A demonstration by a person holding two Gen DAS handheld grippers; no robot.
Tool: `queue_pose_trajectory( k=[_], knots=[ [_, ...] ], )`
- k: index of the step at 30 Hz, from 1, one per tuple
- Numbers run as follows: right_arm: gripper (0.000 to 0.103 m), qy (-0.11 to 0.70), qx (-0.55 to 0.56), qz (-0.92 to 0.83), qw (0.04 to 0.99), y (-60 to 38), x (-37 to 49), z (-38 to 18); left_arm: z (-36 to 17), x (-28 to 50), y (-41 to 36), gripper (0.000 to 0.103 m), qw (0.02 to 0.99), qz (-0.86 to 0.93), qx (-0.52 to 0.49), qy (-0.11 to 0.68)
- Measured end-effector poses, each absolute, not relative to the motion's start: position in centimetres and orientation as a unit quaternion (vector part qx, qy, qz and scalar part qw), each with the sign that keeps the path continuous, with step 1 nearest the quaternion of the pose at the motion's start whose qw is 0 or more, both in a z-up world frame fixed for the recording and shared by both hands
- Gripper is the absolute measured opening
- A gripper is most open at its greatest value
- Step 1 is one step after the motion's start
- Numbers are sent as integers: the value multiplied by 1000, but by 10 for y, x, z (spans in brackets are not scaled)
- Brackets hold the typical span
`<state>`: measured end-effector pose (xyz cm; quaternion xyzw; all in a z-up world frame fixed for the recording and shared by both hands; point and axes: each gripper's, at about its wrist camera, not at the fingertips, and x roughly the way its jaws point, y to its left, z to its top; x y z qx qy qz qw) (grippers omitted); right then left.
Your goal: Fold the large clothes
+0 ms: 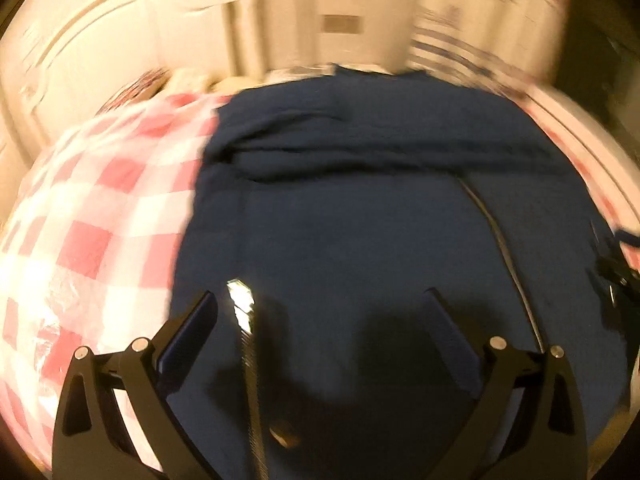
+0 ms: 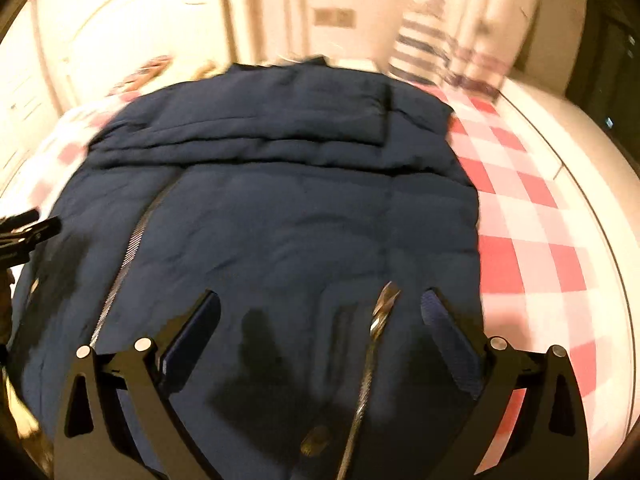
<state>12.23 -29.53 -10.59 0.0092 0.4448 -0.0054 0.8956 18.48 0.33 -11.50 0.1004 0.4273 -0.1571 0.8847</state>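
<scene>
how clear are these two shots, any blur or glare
Left wrist view: motion blur smears the wall and checked cloth; the zip pull glares white on the navy jacket. Right wrist view: the same blur, a warm yellow cast, and fisheye bending at the edges.

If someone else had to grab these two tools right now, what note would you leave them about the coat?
Left tongs: open, empty, above the coat.
Right tongs: open, empty, above the coat too.
Dark blue padded coat: spread on the red-and-white checked cloth, zipper running down it, far part already lying in a folded band.
Done: that first fold, it seems.
Left: probably grip the near edge and fold again.
</scene>
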Motion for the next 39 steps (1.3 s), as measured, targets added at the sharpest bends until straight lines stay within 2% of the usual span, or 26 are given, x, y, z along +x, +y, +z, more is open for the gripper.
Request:
queue_pose_trajectory(
  k=[2,4,5,10,12,15,19,23,25,30,32,36,39],
  knots=[
    [97,453,-6,32,891,-279,110,-115,-136,178,-8,101,871,-156,134,446],
    [98,472,-36,44,880,-265,106,-136,-147,176,-1,101,879,-160,107,435],
    [98,450,-41,37,891,-263,100,-141,-147,176,1,101,878,-161,103,440],
    [98,467,-21,8,884,-262,91,-130,-128,146,17,100,880,-162,87,437],
    [98,441,-25,35,897,-253,75,-116,-125,129,21,101,885,-166,105,423],
    [98,432,-64,57,898,-235,57,-119,-142,126,24,101,878,-150,141,433],
    [98,433,-50,62,898,-238,52,-143,-142,128,44,101,879,-152,90,444],
    [98,444,-46,44,894,-231,43,-129,-117,102,45,100,885,-200,69,416],
    [98,416,-43,81,905,-222,26,-119,-109,84,36,100,889,-218,83,394],
    [98,405,-97,94,904,-195,7,-144,-146,63,7,101,875,-224,148,404],
    [98,407,-57,99,906,-204,9,-147,-147,56,11,101,883,-224,145,387],
    [98,421,-80,96,899,-204,7,-137,-131,51,27,101,885,-217,136,389],
    [98,401,-70,80,910,-221,-4,-127,-132,49,52,101,889,-199,135,390]
  ],
)
